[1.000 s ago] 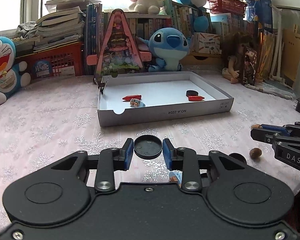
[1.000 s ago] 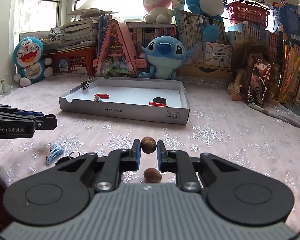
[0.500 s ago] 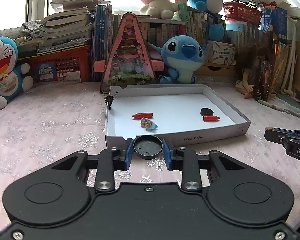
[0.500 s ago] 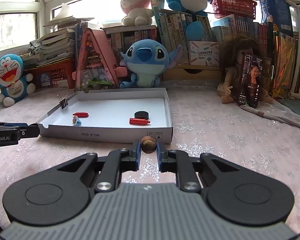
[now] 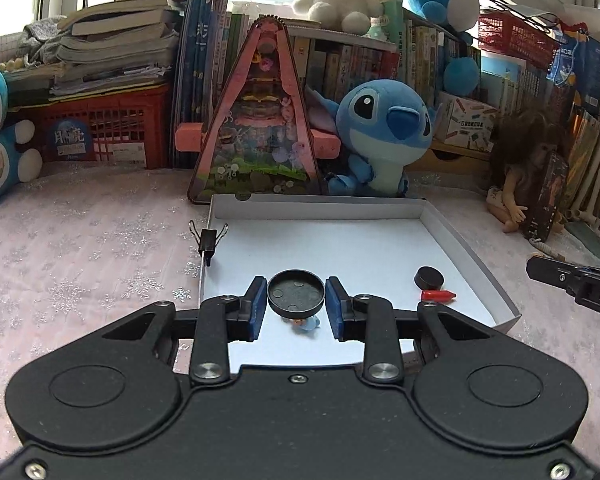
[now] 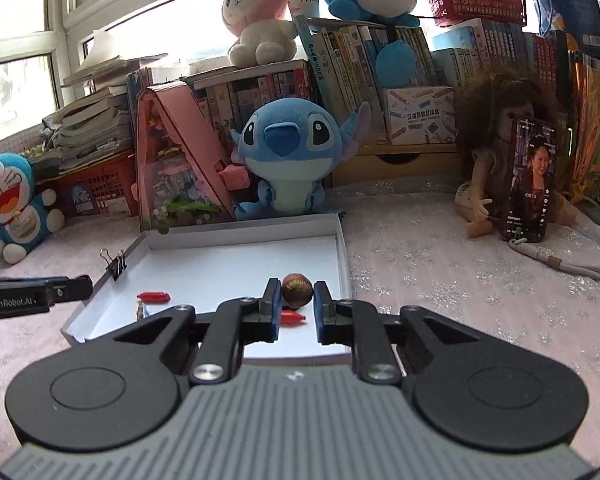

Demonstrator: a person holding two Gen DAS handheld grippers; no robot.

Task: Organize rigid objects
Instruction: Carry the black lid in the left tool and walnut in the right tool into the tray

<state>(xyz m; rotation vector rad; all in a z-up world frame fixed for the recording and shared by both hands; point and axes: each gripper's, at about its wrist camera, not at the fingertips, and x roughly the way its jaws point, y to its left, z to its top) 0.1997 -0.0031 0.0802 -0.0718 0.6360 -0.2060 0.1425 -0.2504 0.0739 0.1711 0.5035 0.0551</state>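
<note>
In the left wrist view my left gripper (image 5: 296, 298) is shut on a round black lid (image 5: 296, 295), held above the near part of the shallow white box (image 5: 452, 236). Inside the box lie a black disc (image 5: 429, 277), a red bullet-shaped piece (image 5: 438, 295) and a small blue figure (image 5: 306, 323), partly hidden under the lid. In the right wrist view my right gripper (image 6: 297, 294) is shut on a brown nut (image 6: 297, 289) over the same box (image 6: 240, 242), above a red piece (image 6: 292, 319); another red piece (image 6: 152, 297) lies to the left.
A black binder clip (image 5: 209, 240) grips the box's left wall. Behind the box stand a pink triangular toy house (image 5: 260, 128), a blue plush (image 5: 384, 136), books and red crates. A doll (image 6: 496, 168) with a photo card sits at the right on the pink snowflake cloth (image 5: 80, 248).
Both grippers have moved forward and up from the cloth to over the box, each carrying its object. The second nut and blue clip on the cloth have dropped out of view.
</note>
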